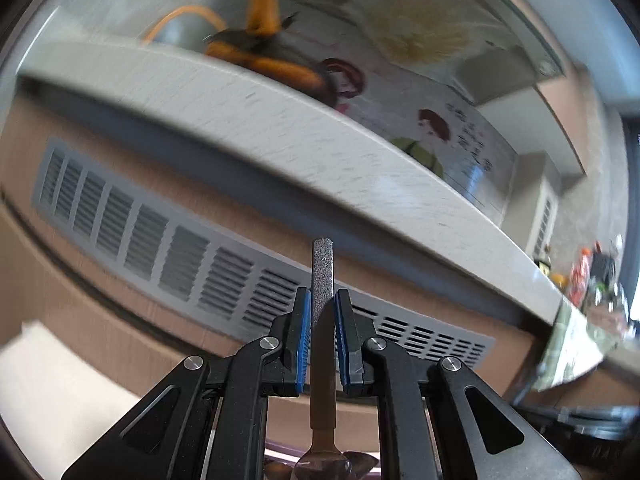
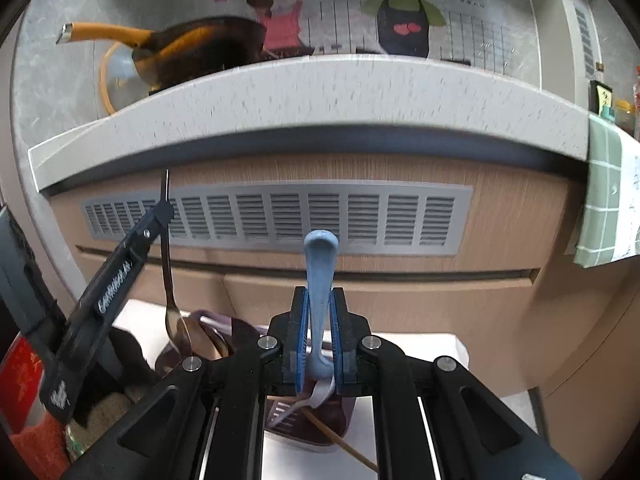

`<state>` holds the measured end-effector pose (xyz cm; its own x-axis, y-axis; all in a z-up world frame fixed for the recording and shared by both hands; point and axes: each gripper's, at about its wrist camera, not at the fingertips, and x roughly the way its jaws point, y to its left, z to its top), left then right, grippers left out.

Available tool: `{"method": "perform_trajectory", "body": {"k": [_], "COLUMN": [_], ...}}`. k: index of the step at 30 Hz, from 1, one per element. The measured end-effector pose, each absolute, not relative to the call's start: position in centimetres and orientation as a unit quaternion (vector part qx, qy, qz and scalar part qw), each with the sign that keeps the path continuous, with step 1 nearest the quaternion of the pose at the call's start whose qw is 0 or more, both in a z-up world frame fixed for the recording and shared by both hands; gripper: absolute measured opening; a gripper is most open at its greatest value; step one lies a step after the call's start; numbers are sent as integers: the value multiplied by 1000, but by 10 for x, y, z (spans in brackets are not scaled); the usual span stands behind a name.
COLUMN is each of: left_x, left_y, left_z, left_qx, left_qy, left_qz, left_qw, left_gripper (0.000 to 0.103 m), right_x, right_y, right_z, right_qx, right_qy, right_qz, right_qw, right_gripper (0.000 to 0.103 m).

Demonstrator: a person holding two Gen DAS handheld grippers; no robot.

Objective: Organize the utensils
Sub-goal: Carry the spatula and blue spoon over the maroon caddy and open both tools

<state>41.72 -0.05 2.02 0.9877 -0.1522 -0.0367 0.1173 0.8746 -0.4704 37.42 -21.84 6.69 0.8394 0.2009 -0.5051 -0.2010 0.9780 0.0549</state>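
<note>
My left gripper (image 1: 322, 300) is shut on a metal spoon (image 1: 322, 276), gripping its grey handle, with the bowl hanging below near the frame's bottom edge. The same spoon (image 2: 167, 280) and left gripper finger (image 2: 116, 264) show at the left of the right wrist view, the spoon's bowl over a dark purple utensil holder (image 2: 324, 416). My right gripper (image 2: 320, 300) is shut on a light blue spoon handle (image 2: 320, 276), held upright above the holder. A wooden chopstick (image 2: 340, 440) and a white utensil lie in the holder.
A white speckled countertop edge (image 2: 320, 92) runs across above a cabinet front with a grey vent grille (image 2: 280, 220). A dark pan with an orange handle (image 2: 192, 48) sits on the counter. A green checked towel (image 2: 604, 184) hangs at right. Red items are at lower left.
</note>
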Motion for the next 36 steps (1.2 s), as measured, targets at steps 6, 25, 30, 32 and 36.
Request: {"method": "perform_trajectory", "body": {"k": [6,25,30,32,36], "left_x": [420,315,280,264,236], "left_y": [0,29,11,7,4], "left_z": [-3,-24,-63,-73,-78], "left_qx": [-253,-190,-146,-133,-118], "left_qy": [56,224,330,359,366], "left_qz": [-85,-70,-102,-101,-99], "left_qw": [962,953,927,918,918], "left_gripper": [14,47,47,47,47], "right_x": [379,277,228,211,190], "right_y": [-212,-237,-222,-218,-216], "right_z": [49,49,-31,-59,-94], "right_qx": [-4,20,-23,-31,4], "right_qy": [311,252,350,381,418], "right_qz": [142,176,176,159,148], "right_qw": [940,951,920,910,896], "right_gripper": [10,24,24,24,24]}}
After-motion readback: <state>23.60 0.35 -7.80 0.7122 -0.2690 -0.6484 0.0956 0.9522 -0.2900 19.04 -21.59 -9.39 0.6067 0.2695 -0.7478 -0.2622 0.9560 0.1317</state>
